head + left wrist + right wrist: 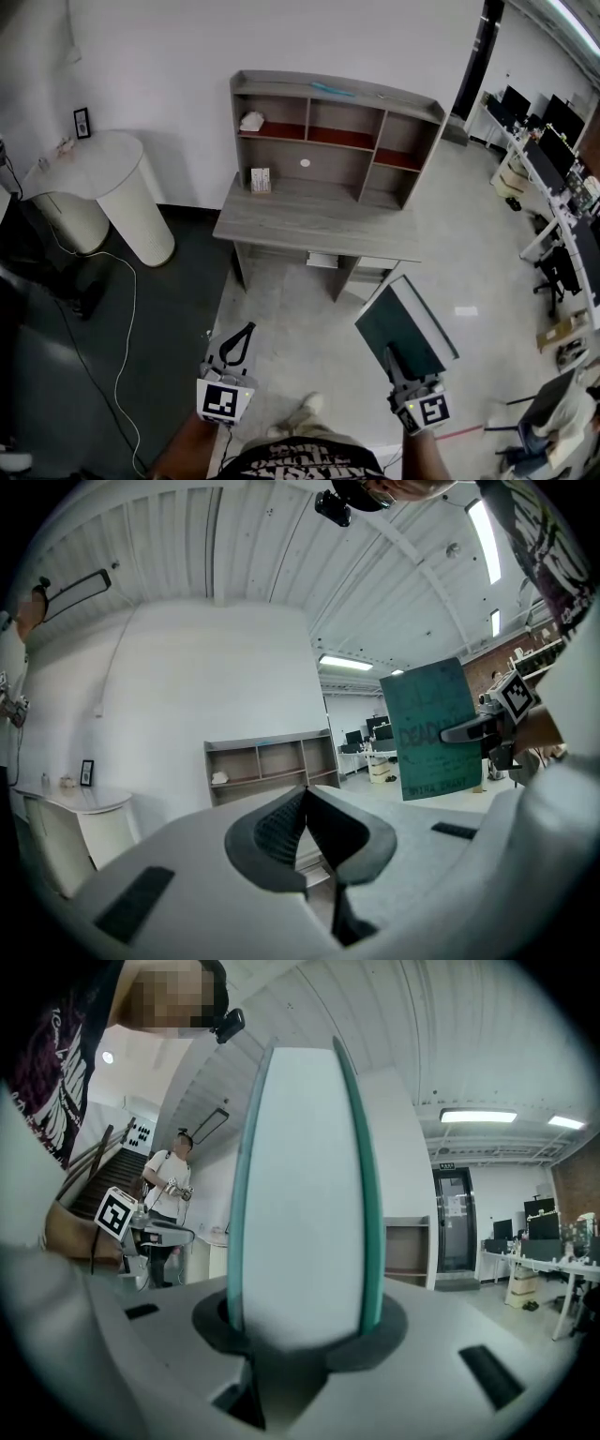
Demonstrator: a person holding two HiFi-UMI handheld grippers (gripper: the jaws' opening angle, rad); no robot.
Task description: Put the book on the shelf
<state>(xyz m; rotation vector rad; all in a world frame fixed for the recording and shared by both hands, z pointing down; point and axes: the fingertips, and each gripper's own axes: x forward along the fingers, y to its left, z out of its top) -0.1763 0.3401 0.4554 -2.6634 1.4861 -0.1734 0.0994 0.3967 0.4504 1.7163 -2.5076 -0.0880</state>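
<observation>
Grey floor (pixel 281 309) runs up to a white wall, against which stands a wooden desk (pixel 319 223) carrying the shelf unit (pixel 337 141); positions below are given from the desk. Well short of the desk, over the floor before it, the right gripper (pixel 394 361) is clenched on the teal book (pixel 403 323), which rises from its jaws with its lower edge buried between them. To the left, about as far from the desk, the left gripper (pixel 246 330) has its jaws drawn together at the tips with nothing between them. In the right gripper view the book (pixel 305 1194) shows its pale page edge, fills the centre and blocks the desk, leaving only one end of the shelf unit (pixel 408 1251) visible. Only the left gripper view shows the cover of the book (pixel 431 728); the lettering is too blurred to read with confidence. One upper compartment holds a white object (pixel 251 120) that cannot be identified. The person is cut off at the bottom edge of the head view.
</observation>
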